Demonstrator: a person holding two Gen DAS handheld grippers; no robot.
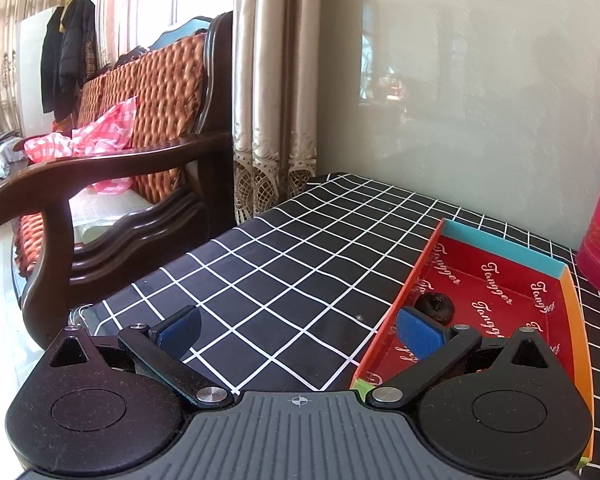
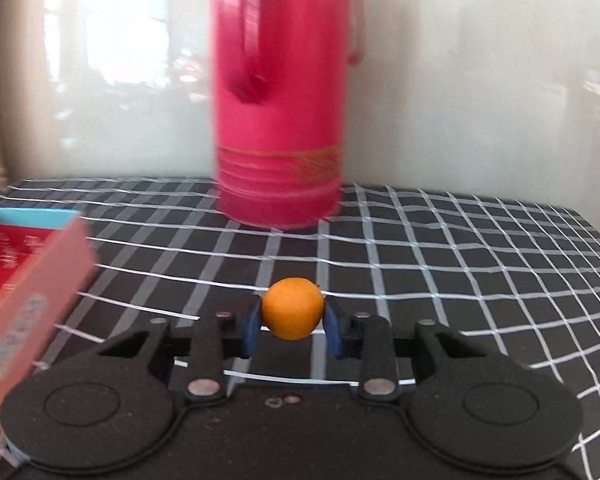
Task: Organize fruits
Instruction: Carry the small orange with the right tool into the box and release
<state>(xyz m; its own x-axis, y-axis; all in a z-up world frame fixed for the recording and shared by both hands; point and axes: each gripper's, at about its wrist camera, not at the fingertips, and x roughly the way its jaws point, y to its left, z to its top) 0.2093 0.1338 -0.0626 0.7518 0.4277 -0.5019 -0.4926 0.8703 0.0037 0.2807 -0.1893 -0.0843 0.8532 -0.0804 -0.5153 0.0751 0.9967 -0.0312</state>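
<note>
A table covered with a black cloth with a white grid (image 1: 284, 264) carries everything here, and its far edge runs along a pale glossy wall (image 1: 480, 80). Off the table's left edge stands a dark wooden sofa (image 1: 140, 152) with orange woven cushions, a pink checked cloth lying on its seat, and patterned curtains (image 1: 272, 80) hang at the far left corner of the table.

A tall red jug (image 2: 280, 120) with a handle stands upright near the far edge of the table, blurred in the right wrist view. To its left, a shallow red box (image 1: 500, 292) with an orange side wall, a teal far wall and white script printed inside lies flat on the cloth. A small dark, wrinkled fruit (image 1: 436, 306) rests inside the box against its left wall.

The left gripper (image 1: 298, 338) hovers over the near left corner of the box with its blue-padded fingers spread wide and nothing between them; its right finger (image 1: 418, 338) sits over the box's left wall, just in front of the dark fruit.

The right gripper (image 2: 292, 328) is clamped on a small round orange fruit (image 2: 293, 308), both blue pads pressing its sides. The fruit is held above the cloth, between the box and the table's right edge, in front of the jug.
</note>
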